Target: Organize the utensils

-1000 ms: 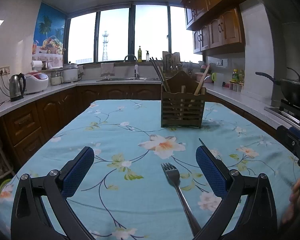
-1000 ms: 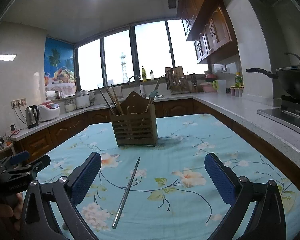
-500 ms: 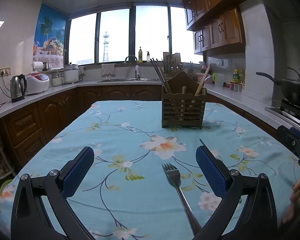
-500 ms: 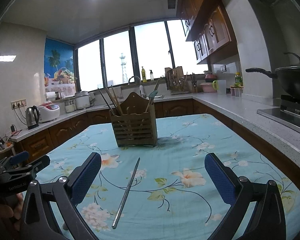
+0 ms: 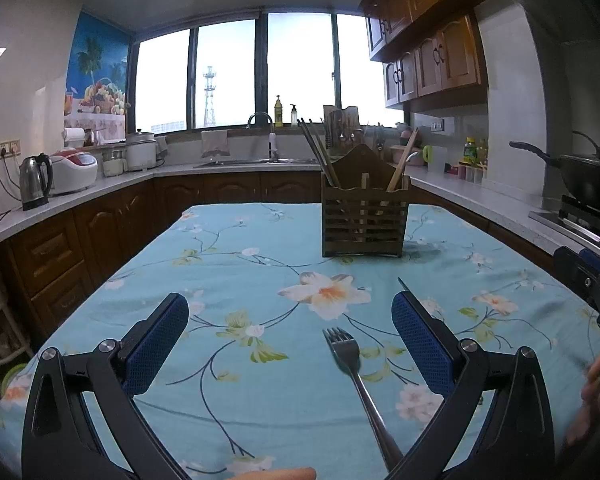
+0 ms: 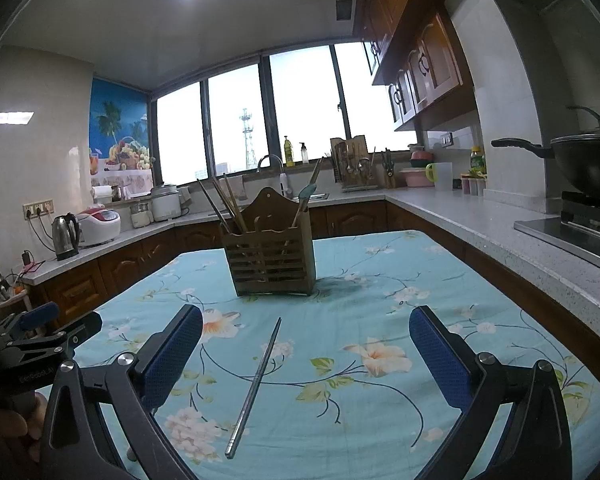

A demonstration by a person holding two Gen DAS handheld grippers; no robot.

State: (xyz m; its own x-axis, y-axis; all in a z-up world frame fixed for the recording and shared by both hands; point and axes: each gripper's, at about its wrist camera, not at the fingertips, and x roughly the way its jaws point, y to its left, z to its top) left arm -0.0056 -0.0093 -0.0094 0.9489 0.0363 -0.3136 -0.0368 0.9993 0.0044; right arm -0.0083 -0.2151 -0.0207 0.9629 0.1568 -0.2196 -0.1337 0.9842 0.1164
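A wooden slatted utensil holder [image 5: 365, 220] stands upright at mid-table, with chopsticks and a wooden utensil in it; it also shows in the right wrist view [image 6: 271, 258]. A metal fork [image 5: 358, 380] lies on the floral tablecloth between the fingers of my open, empty left gripper [image 5: 290, 340], nearer the right finger. A metal chopstick [image 6: 256, 384] lies on the cloth between the fingers of my open, empty right gripper [image 6: 306, 352], nearer the left finger. Both grippers hover low over the table's near edge.
The blue floral table [image 5: 228, 264] is ringed by counters: a kettle [image 5: 34, 182] and rice cooker [image 5: 74, 170] at left, a sink [image 5: 260, 162] at the back, a black wok [image 6: 588, 164] on the stove at right. The other gripper shows at each view's edge.
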